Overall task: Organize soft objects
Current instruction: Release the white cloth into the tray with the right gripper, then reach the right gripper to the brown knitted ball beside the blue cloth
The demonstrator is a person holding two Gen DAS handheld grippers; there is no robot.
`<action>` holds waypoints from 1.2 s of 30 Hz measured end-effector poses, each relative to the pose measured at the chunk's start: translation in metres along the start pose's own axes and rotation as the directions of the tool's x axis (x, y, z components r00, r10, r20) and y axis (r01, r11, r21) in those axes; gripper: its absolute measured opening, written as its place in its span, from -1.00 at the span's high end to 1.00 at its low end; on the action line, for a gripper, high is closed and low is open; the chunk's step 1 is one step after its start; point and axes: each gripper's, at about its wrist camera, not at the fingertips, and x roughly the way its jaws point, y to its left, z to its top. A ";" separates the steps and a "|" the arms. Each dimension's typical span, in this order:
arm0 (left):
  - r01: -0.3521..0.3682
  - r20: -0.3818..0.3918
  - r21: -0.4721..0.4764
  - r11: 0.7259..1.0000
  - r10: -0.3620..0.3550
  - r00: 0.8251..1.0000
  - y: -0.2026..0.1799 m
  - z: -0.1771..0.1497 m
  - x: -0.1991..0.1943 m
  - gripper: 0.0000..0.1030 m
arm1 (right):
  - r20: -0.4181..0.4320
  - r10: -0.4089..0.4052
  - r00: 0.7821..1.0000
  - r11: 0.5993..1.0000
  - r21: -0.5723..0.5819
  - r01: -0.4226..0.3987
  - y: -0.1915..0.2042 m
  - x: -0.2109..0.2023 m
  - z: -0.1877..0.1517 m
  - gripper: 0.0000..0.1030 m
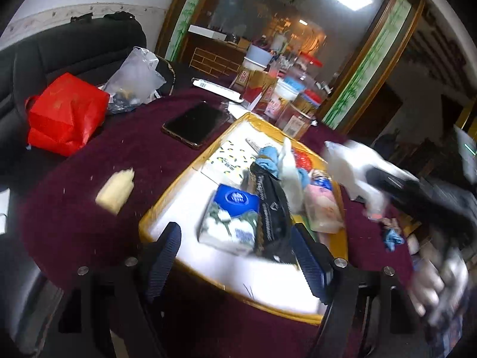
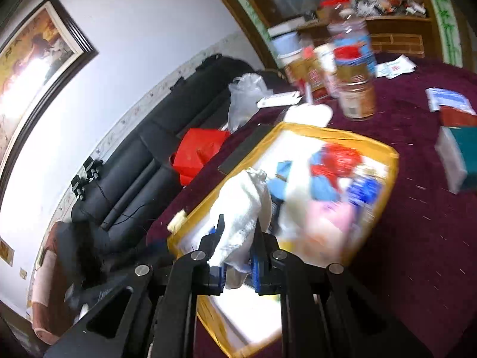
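A yellow-rimmed white tray (image 1: 158, 208) sits on the maroon tablecloth and holds soft items: a blue-and-white tissue pack (image 1: 232, 220), a black pouch (image 1: 271, 205), a pink packet (image 1: 322, 205), blue gloves (image 1: 268, 158) and a patterned pack (image 1: 229, 161). My left gripper (image 1: 235, 247) hangs open over the tray's near end, gripping nothing. My right gripper (image 2: 238, 226) is shut on a crumpled white soft piece (image 2: 244, 197) above the tray (image 2: 331, 129). In the left wrist view the right gripper (image 1: 384, 179) comes in blurred from the right with that white piece (image 1: 351, 164).
On the cloth lie a pale yellow sponge (image 1: 116, 191), a dark phone (image 1: 193, 122) and a small blue item (image 1: 393, 238). A red bag (image 1: 62, 113) and clear plastic bag (image 1: 137, 74) sit by the black sofa. Jars (image 2: 354, 68) crowd behind the tray; a teal box (image 2: 459, 155) stands right.
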 end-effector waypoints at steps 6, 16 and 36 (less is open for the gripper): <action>0.071 -0.009 -0.045 0.996 -0.071 0.997 0.010 -0.010 -0.004 -0.56 | -0.085 -0.037 0.996 0.996 0.078 0.044 -0.001 0.088 0.044 0.74; 0.087 -0.007 -0.079 0.993 -0.088 0.996 0.026 -0.011 -0.015 -0.67 | -0.169 -0.199 0.965 0.965 0.136 0.223 -0.024 0.181 0.068 0.45; 0.287 -0.148 0.097 0.953 -0.271 0.951 -0.099 -0.047 0.008 -0.79 | 0.121 -0.479 0.869 0.861 0.259 0.438 -0.172 -0.139 -0.028 -0.24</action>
